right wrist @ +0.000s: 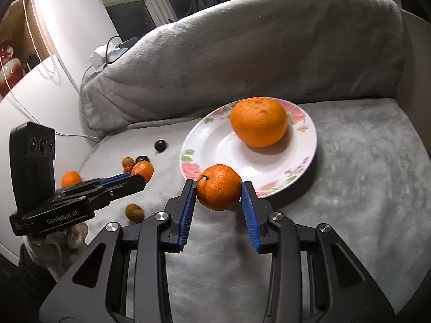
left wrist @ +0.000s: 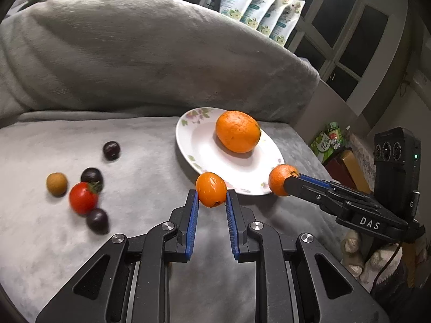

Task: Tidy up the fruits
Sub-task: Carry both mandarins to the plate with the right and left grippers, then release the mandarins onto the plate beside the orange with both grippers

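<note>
A soft grey blanket (left wrist: 67,242) is covering the seat. A big grey pillow (left wrist: 134,53) is leaning behind it. Dark windows (left wrist: 358,27) are standing at the back. A white wall (right wrist: 75,13) is shining bright.

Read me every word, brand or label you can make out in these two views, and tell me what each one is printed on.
"DAS": white letters on the right gripper body.
"GenRobot.AI": white letters on the left gripper body.
Green package beside the couch: print too blurred to read.
Floral pouches behind the cushion: print too small to read.
</note>
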A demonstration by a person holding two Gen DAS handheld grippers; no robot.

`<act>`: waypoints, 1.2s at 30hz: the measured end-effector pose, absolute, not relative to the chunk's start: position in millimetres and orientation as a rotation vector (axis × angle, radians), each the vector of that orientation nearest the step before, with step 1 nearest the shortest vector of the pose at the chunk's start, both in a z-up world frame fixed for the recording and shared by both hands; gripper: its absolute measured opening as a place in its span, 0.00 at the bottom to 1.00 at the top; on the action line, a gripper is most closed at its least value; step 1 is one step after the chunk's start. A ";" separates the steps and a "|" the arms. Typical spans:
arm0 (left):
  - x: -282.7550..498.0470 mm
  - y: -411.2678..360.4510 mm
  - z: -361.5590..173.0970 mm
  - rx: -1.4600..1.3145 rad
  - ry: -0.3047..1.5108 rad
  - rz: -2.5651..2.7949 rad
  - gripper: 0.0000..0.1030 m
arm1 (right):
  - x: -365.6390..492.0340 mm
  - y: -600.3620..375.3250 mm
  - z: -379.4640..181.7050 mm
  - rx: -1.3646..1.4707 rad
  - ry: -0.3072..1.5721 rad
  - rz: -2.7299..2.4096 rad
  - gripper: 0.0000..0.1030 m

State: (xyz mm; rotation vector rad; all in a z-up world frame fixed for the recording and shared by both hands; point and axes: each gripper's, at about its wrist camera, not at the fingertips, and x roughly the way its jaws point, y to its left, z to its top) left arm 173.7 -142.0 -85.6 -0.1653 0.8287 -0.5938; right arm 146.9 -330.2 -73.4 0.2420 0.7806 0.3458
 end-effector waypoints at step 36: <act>200.8 -180.3 -86.6 -0.052 0.838 -0.561 0.30 | 163.2 -332.9 -73.4 0.131 0.758 0.254 0.59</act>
